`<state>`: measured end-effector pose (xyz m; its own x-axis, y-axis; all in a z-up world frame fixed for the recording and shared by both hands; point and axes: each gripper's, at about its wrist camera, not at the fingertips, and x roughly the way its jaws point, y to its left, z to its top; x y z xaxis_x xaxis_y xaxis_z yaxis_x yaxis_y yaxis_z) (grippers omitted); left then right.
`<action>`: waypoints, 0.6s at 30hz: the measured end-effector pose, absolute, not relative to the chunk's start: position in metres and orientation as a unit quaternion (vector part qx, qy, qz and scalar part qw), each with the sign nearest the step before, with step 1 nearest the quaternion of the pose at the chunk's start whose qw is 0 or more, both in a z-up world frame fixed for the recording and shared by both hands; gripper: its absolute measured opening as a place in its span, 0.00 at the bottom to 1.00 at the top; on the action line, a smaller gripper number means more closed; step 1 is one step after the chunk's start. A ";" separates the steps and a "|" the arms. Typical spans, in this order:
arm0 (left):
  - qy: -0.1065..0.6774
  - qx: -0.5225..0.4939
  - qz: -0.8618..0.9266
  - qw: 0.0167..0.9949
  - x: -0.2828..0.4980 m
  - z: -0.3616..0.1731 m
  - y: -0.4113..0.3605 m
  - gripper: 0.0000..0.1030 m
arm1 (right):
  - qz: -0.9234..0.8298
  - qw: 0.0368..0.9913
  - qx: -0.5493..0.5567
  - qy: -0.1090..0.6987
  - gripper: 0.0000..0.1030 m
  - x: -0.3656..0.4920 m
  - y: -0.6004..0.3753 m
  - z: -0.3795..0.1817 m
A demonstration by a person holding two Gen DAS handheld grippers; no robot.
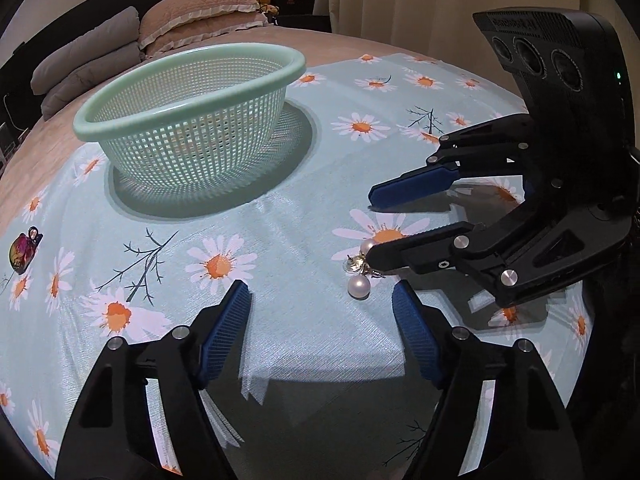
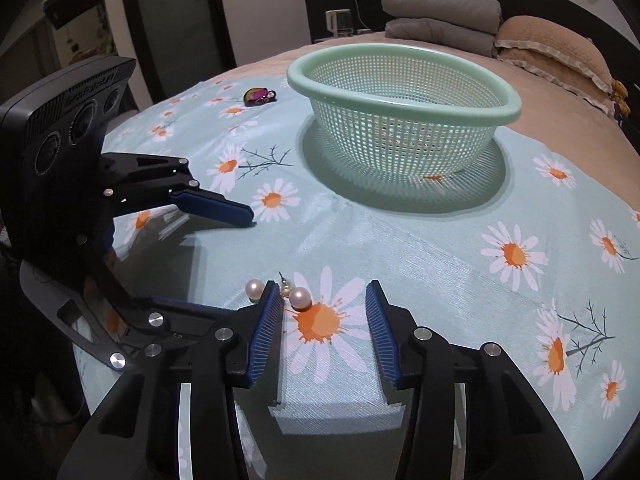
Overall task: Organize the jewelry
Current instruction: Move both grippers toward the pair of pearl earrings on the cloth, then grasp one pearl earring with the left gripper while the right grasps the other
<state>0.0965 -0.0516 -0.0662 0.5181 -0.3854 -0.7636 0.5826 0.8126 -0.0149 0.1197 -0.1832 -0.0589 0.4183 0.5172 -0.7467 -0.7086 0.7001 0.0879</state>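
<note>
Pearl earrings [image 1: 357, 286] lie on the daisy-print cloth [image 1: 280, 220], also shown in the right wrist view [image 2: 299, 298]. My left gripper [image 1: 320, 300] is open and empty, low over the cloth, with one pearl just ahead between its tips. My right gripper [image 2: 322, 300] is open, with one pearl at its left pad and another pearl [image 2: 254, 290] outside that finger. In the left wrist view the right gripper [image 1: 370, 226] comes in from the right over the earrings. A mint green mesh basket [image 1: 192, 92] stands beyond; its inside looks empty [image 2: 400, 76].
An iridescent dark pendant [image 1: 22, 254] lies at the cloth's left edge, also seen far left of the basket [image 2: 259, 96]. The cloth covers a bed with pillows [image 1: 200, 12] and folded grey blankets [image 2: 440, 16] behind the basket.
</note>
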 end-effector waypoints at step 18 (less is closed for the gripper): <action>0.419 0.146 -0.321 0.837 0.111 -0.065 -0.078 0.21 | 0.365 0.826 -0.098 0.419 0.11 0.126 -0.200 -0.060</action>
<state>0.1111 -0.0778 -0.0653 0.4431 -0.4146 -0.7948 0.6594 0.7514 -0.0244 0.1263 -0.2001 -0.0602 0.3825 0.5217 -0.7626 -0.6850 0.7140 0.1449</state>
